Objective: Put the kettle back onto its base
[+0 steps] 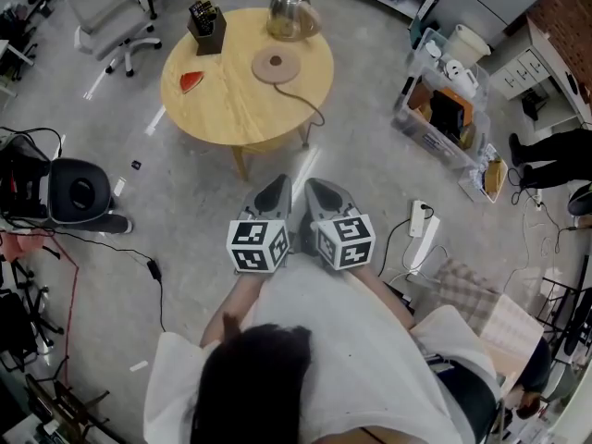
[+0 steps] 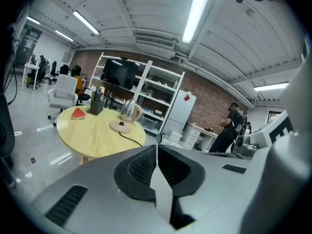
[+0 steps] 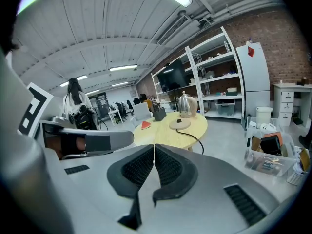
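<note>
So nothing's actually happening with the kettle (image 1: 289,12) yet. It's standing upright at the far edge of the round table (image 1: 220,109), just beside its base (image 1: 277,65) but not on it, and the person is well back from the table. Both grippers are empty with the jaws squeezed together: the left gripper (image 1: 279,182) and the right gripper (image 1: 314,185) each show their pads closed with nothing between them. They're held side by side close to the person's body, nearly touching, both aimed at the table and tipped a bit downward. If I were doing this I'd walk in first and spread one set of jaws well before reaching. I'd go for the handle, which looks like it sits on the kettle's right in the head view, though it's small so I can't swear to it. Then lift straight up, keep it level and drop it centred on the base's middle bump. Watch the cord (image 1: 310,103) trailing off the near edge, since bumping it would drag that light base around. The spare gripper could pin the base down.
</note>
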